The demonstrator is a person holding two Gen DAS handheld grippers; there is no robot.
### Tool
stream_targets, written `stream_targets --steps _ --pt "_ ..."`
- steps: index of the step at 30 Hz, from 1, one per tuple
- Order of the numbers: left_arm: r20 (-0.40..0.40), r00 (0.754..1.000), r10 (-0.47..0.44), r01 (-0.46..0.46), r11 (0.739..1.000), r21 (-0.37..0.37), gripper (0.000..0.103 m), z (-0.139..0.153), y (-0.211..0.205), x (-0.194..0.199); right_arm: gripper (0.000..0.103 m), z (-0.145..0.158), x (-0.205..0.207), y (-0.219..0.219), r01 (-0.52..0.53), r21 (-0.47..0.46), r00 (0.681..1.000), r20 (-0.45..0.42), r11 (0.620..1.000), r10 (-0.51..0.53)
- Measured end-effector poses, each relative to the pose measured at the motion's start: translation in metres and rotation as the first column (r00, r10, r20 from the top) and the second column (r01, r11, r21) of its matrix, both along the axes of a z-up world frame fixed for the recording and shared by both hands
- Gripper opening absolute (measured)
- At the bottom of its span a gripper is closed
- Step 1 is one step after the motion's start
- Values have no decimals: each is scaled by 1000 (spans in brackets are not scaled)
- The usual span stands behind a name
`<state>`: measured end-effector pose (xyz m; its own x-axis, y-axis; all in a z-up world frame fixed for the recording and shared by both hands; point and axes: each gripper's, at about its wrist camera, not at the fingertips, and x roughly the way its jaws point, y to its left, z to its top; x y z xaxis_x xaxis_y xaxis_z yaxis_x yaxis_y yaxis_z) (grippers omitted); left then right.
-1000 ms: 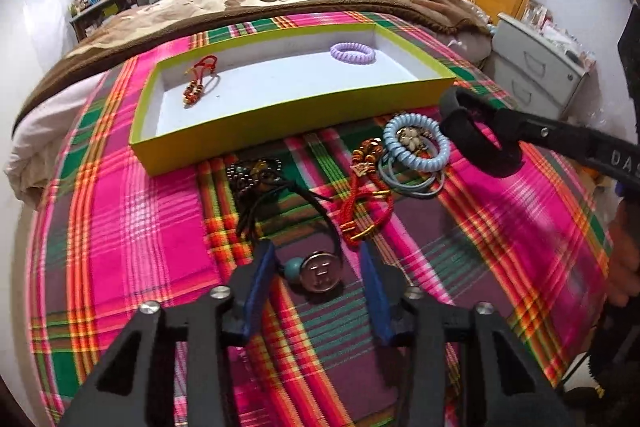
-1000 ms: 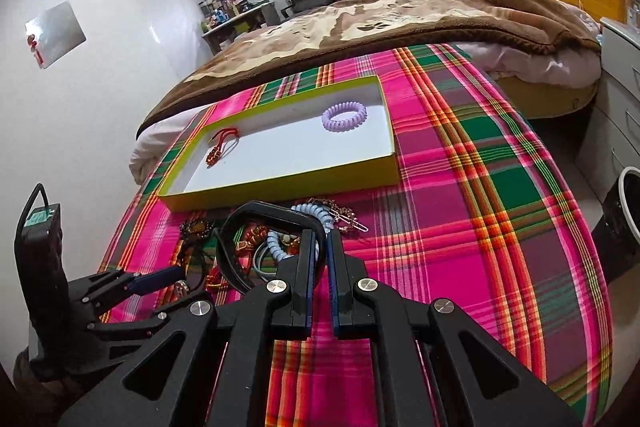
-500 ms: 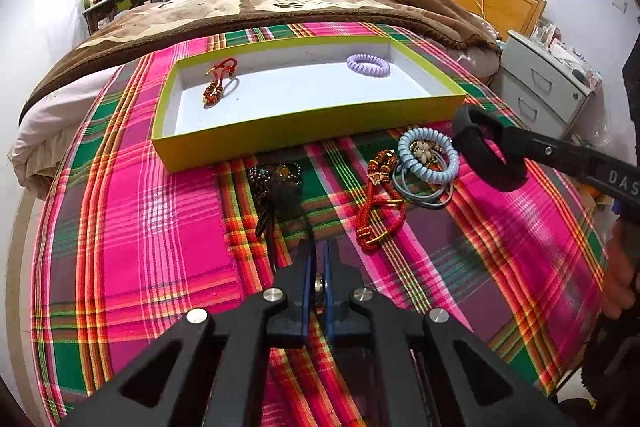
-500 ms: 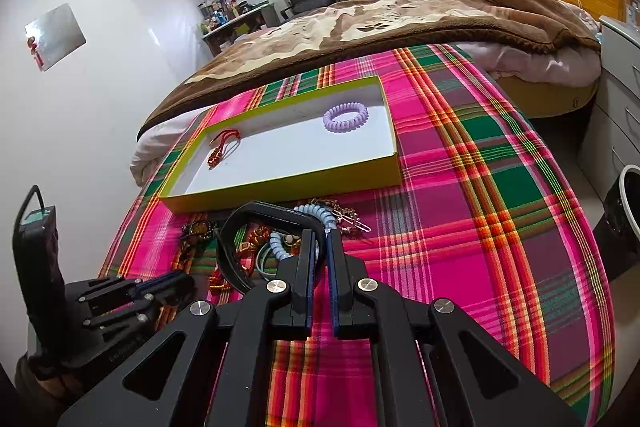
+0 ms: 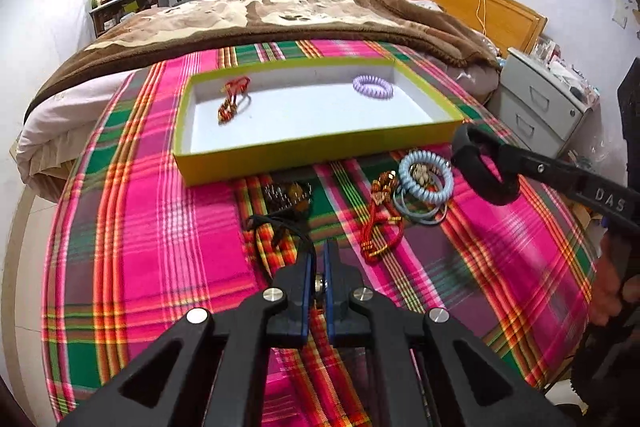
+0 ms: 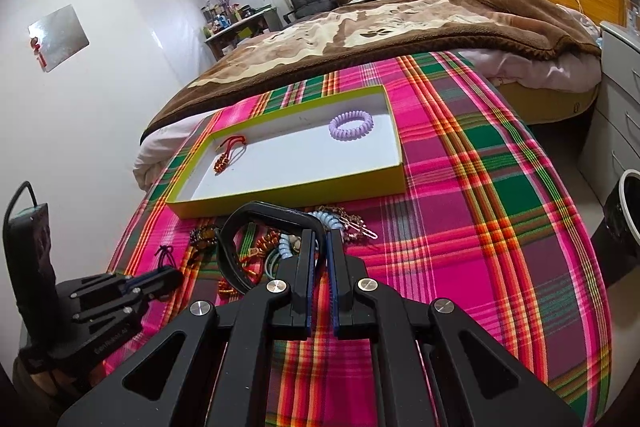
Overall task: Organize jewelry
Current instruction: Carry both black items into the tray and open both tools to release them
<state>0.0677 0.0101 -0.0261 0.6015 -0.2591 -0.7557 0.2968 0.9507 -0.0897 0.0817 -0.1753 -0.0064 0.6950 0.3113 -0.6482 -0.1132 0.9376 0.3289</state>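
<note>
A yellow-green tray (image 5: 320,151) (image 6: 288,195) with a white floor lies on the plaid cloth. It holds a red bracelet (image 5: 233,99) at the left and a purple coil hair tie (image 5: 373,87) at the right. My left gripper (image 5: 318,259) is shut on a black cord necklace (image 5: 280,225) with a round metal pendant, lifted off the cloth. My right gripper (image 6: 320,247) is shut on a black headband (image 6: 236,247) (image 5: 480,167), held over a pile: a light blue coil tie (image 5: 426,177), a red cord bracelet (image 5: 378,223) and a dark beaded piece (image 5: 288,193).
The plaid cloth (image 5: 140,227) covers the foot of a bed with a brown blanket (image 5: 280,23) behind the tray. A grey drawer unit (image 5: 540,107) stands at the right. A black bin (image 6: 624,215) stands on the floor to the right.
My left gripper closed on the necklace pendant, then rose and drew back with it, the cord trailing up from the cloth. The right gripper kept hold of the headband, nearly still.
</note>
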Motion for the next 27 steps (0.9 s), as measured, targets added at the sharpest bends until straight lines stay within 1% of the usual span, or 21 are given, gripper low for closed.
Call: stream_targets --steps 8,15,21,27 --pt "49 999 21 -22 1000 8 6 21 8 8 6 14 7 5 -8 -10 1000 24 1000 8" --pt "96 995 33 -34 999 4 6 37 15 21 6 28 22 11 -20 -32 998 52 999 22" --pt "108 993 43 -42 999 -9 6 45 23 42 6 38 51 17 -25 -53 998 63 998 29" --pt "98 994 50 -47 998 -37 6 44 29 70 6 37 95 28 -29 -97 999 40 995 33"
